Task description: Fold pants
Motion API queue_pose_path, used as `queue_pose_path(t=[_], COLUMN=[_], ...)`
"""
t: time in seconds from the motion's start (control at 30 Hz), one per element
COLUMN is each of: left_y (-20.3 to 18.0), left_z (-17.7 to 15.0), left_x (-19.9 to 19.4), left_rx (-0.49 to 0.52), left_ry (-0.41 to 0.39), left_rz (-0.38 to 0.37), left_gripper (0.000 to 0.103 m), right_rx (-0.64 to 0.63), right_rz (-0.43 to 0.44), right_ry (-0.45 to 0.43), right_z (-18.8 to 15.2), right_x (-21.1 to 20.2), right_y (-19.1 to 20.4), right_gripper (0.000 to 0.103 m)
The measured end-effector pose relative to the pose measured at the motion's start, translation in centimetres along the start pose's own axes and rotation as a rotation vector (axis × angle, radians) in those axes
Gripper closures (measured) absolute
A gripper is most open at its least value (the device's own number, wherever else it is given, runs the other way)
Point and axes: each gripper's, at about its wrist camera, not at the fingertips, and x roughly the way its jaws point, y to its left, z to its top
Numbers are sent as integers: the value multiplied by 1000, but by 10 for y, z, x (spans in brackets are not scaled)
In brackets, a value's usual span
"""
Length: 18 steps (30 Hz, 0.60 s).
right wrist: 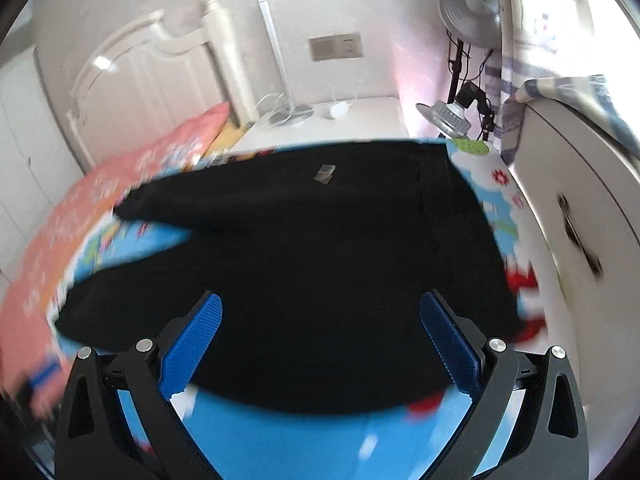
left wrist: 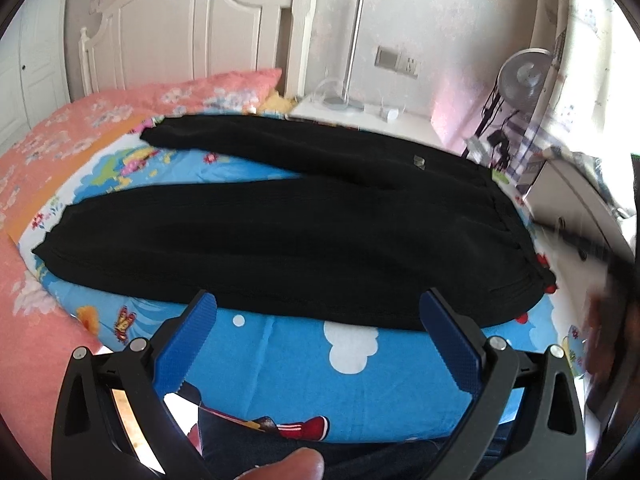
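Black pants (left wrist: 248, 236) lie flat on a bed with a blue cartoon sheet (left wrist: 280, 356), waistband to the right and both legs spread out to the left. My left gripper (left wrist: 318, 304) hovers open just in front of the near leg's edge, nothing between its blue pads (left wrist: 188, 344). In the right wrist view the same pants (right wrist: 320, 264) fill the middle, and my right gripper (right wrist: 320, 308) hangs open over the hip and waist area without holding cloth. That view is motion-blurred.
A pink floral quilt (left wrist: 60, 132) lies at the left by the white headboard (left wrist: 192, 36). A white nightstand (left wrist: 360, 116) and a fan (left wrist: 524, 76) stand behind the bed, a white cabinet (right wrist: 580, 216) to the right. A thumb (left wrist: 296, 466) shows at the bottom.
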Motion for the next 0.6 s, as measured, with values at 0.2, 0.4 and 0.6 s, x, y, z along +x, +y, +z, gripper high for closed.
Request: queue_pose_path(t=[0.2, 0.4, 0.6], left_y=[10, 32, 52], left_z=[-1, 6, 24], left_x=[44, 87, 103], left_rx=[-4, -51, -76], left_ry=[75, 158, 173], left_rz=[11, 58, 116], left_gripper=[2, 2, 2], right_rx=[-16, -20, -86], right_rz=[-66, -46, -14], right_ry=[150, 286, 330], right_z=[109, 161, 177], right_x=[107, 200, 248], right_y=[-91, -146, -157], right_gripper=[7, 20, 22])
